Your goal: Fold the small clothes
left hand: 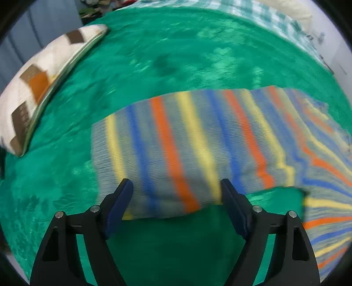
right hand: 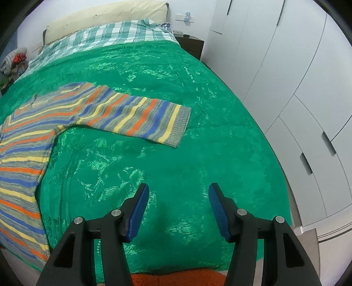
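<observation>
A small striped knit sweater in grey, blue, orange and yellow lies flat on a green bedspread. Its right sleeve stretches out sideways, cuff toward the right. My right gripper is open and empty over bare bedspread, well in front of that sleeve. In the left wrist view the other sleeve lies across the spread, blurred. My left gripper is open with its jaws spanning the sleeve's near edge, not closed on it.
A cream pillow with brown and orange patches lies at the left. A checked sheet and headboard pillow are at the bed's head. White wardrobes stand right of the bed. An orange rug lies below the bed's near edge.
</observation>
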`<control>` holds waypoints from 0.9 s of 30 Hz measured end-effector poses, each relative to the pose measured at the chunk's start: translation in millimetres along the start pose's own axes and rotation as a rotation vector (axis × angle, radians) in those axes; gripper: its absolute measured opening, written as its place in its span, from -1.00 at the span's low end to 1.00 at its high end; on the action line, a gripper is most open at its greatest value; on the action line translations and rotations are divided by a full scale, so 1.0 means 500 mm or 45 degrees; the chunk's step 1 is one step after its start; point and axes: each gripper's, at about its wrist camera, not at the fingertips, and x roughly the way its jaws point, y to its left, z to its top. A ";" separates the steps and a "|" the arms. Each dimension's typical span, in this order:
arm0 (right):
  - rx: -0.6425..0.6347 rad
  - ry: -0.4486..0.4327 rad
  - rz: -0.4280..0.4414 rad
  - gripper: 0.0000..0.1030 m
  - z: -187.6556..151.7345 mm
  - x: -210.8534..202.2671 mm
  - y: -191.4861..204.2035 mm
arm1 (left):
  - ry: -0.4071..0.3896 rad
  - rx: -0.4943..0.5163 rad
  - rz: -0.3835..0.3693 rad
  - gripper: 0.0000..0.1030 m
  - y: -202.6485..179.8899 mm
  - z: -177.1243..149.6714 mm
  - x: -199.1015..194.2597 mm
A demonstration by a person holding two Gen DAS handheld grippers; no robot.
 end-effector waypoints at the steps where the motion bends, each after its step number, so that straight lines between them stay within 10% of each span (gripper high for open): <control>1: 0.000 -0.001 0.002 0.09 -0.001 -0.001 -0.001 | 0.002 -0.030 0.041 0.68 0.021 -0.003 -0.007; 6: 0.038 -0.014 0.028 0.09 -0.002 -0.002 -0.016 | 0.039 0.007 0.201 0.69 0.057 -0.016 -0.043; 13: 0.035 -0.018 0.030 0.09 0.000 -0.004 -0.015 | -0.123 0.116 -0.058 0.74 -0.058 0.027 -0.130; 16: 0.032 -0.012 0.024 0.09 -0.001 -0.004 -0.013 | -0.079 0.205 -0.025 0.76 -0.112 0.048 -0.086; 20: 0.035 -0.009 0.023 0.09 -0.002 -0.005 -0.016 | 0.097 0.062 0.094 0.76 -0.024 0.052 0.007; 27: 0.029 0.000 0.026 0.09 0.003 0.002 -0.013 | 0.097 -0.163 0.108 0.95 0.183 -0.016 0.001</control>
